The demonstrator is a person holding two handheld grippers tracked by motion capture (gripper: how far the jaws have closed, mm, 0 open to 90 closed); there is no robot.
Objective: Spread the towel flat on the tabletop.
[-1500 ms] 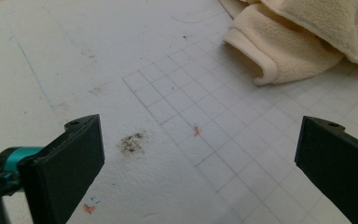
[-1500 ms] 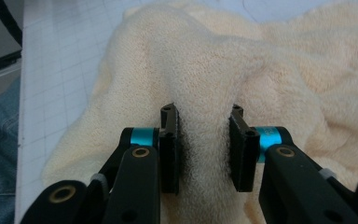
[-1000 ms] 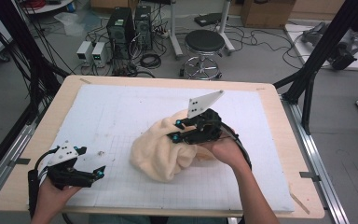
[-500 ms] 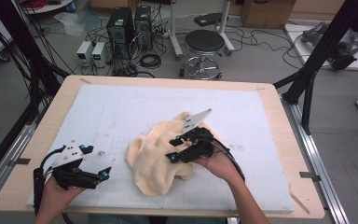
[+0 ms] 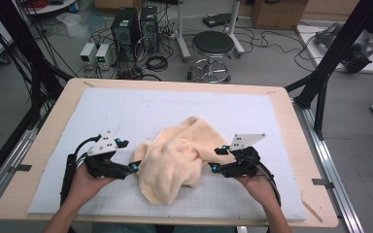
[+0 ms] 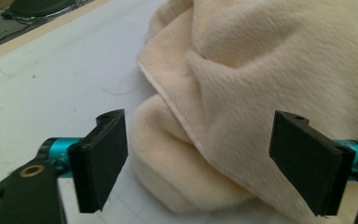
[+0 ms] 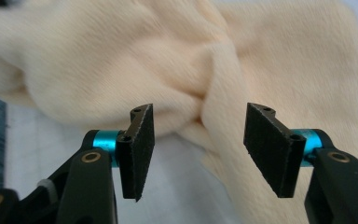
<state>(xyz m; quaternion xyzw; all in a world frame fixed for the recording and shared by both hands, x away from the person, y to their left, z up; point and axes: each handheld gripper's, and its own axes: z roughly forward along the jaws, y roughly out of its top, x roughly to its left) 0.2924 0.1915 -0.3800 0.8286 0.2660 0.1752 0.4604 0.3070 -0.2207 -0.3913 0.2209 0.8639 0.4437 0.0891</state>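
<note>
A crumpled cream fleece cloth (image 5: pixel 179 155) lies on the white gridded mat (image 5: pixel 116 111), near its front middle. My left gripper (image 5: pixel 135 167) is at the cloth's left edge. In the left gripper view that gripper (image 6: pixel 205 163) stands open; its jaws have just been closing, with folds of cloth (image 6: pixel 242 93) between and beyond them, the pads not pressing. My right gripper (image 5: pixel 215 161) sits at the cloth's right edge. Its jaws have just been opening. In the right gripper view it (image 7: pixel 198 149) is open, and a twisted fold of cloth (image 7: pixel 205 65) lies just ahead.
The mat covers a wooden table (image 5: pixel 175 86) whose bare rim shows all around. Black frame posts (image 5: pixel 320 82) stand at the table's right and left corners. A round stool (image 5: pixel 212 46) and computer boxes (image 5: pixel 126 24) are on the floor beyond the far edge.
My right gripper let go of the lifted cloth and came down to its right side. The cloth sank and spread on the mat. My left gripper moved right, up to the cloth's left edge.
</note>
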